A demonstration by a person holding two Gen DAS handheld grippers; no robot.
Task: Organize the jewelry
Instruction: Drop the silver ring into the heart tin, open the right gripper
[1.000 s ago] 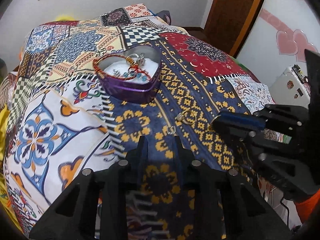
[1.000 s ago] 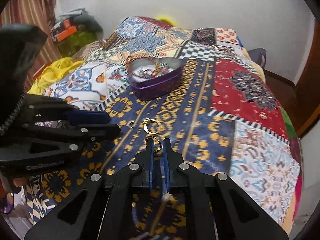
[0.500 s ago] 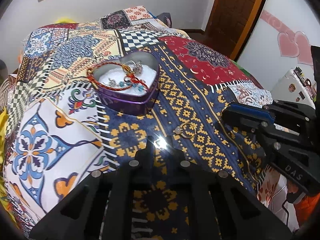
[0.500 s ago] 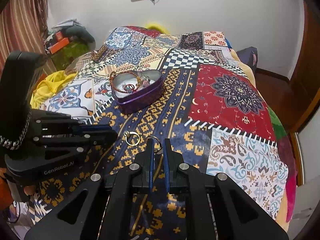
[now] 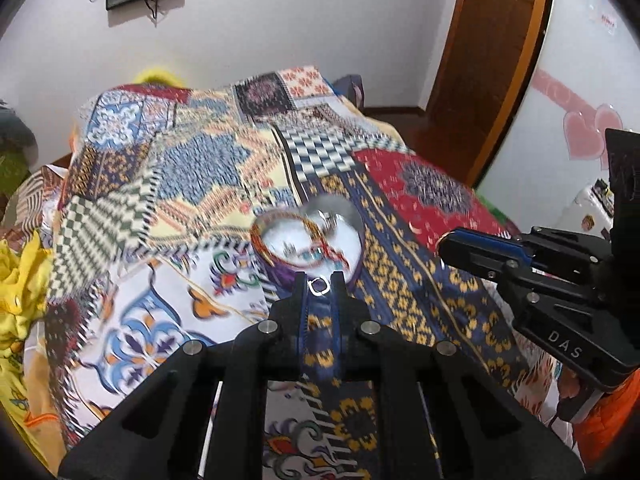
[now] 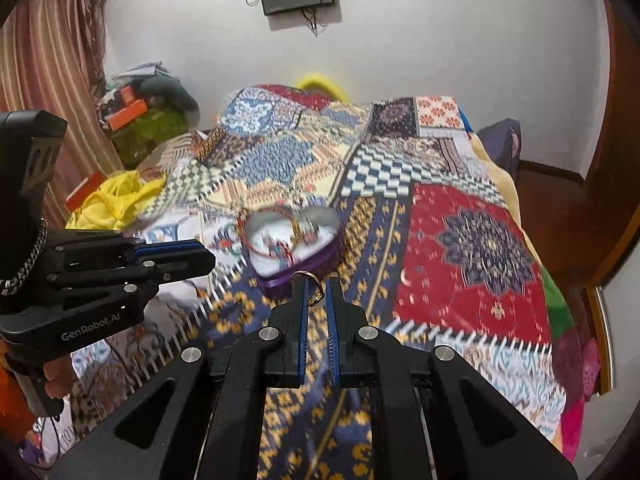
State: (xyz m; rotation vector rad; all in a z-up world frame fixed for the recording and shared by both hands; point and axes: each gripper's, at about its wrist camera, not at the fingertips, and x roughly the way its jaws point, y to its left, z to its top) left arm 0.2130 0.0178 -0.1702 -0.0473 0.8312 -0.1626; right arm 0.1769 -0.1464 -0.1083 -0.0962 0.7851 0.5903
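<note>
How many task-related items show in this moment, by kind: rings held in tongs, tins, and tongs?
Rings held in tongs: 2, a silver ring in the left tongs and a gold ring in the right tongs.
Heart-shaped tins: 1, the purple tin on the patchwork bedspread, holding blurred jewelry.
Tongs: 2.
Total: 5.

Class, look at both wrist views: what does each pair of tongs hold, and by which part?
Left tongs: small silver ring, pinched across its band at the tips. Right tongs: thin gold ring, pinched across its band.
</note>
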